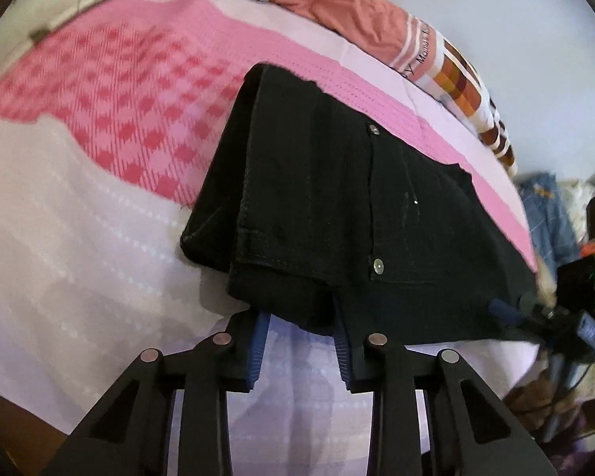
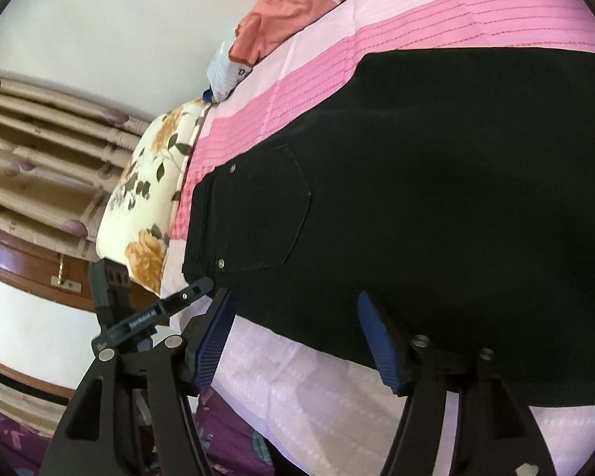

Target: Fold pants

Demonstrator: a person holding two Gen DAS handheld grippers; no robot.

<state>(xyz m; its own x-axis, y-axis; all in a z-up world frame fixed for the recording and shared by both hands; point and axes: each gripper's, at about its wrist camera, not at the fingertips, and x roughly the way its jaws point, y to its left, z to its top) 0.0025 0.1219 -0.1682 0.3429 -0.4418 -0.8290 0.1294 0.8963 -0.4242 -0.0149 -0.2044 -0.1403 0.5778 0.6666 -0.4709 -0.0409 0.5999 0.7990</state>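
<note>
Black pants [image 1: 337, 206] lie folded on a pink and white bedsheet [image 1: 111, 127], back pocket and rivets facing up. In the left wrist view my left gripper [image 1: 301, 317] is open, its blue pads [image 1: 258, 349] at the near edge of the folded leg hems, holding nothing. The right gripper [image 1: 507, 309] shows at the pants' right edge. In the right wrist view the pants [image 2: 416, 198] fill the middle, and my right gripper [image 2: 297, 309] is open with its blue pads [image 2: 214, 345] at the near edge of the cloth. The left gripper [image 2: 194, 289] sits by the waistband corner.
A floral pillow [image 2: 146, 198] lies at the bed's head by a wooden headboard [image 2: 27, 261]. A crumpled orange and patterned quilt [image 1: 357, 12] lies along the far edge by the wall. Clothes and clutter [image 1: 555, 214] sit beyond the bed's right end.
</note>
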